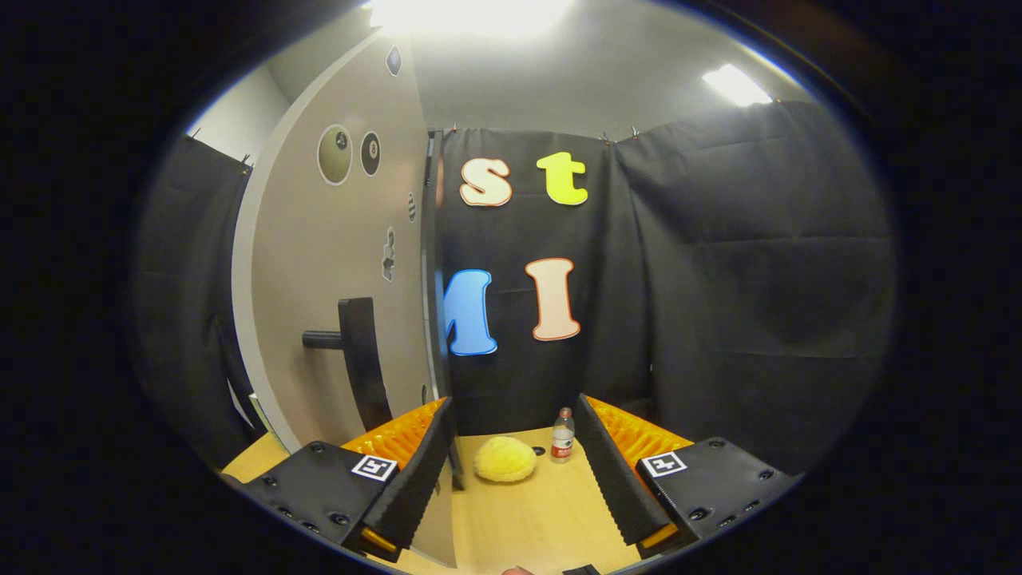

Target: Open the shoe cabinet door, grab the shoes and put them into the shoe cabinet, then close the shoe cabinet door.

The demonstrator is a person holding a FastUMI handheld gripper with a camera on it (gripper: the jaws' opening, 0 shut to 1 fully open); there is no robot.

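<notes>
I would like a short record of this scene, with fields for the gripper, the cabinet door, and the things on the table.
gripper: gripper, fingers open, nothing between them
cabinet door: beige door swung open, edge-on near one finger, black handle on its face
beyond fingers: yellow fluffy object and small water bottle, apart, bottle upright
surface: wooden table
shoe identity: fluffy object may be a slipper, unclear

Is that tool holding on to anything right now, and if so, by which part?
Nothing is held. The tool is open; between its fingers lie only bare table, the yellow fluffy thing and a small bottle beyond. The cabinet door stands beside the left finger.
</notes>
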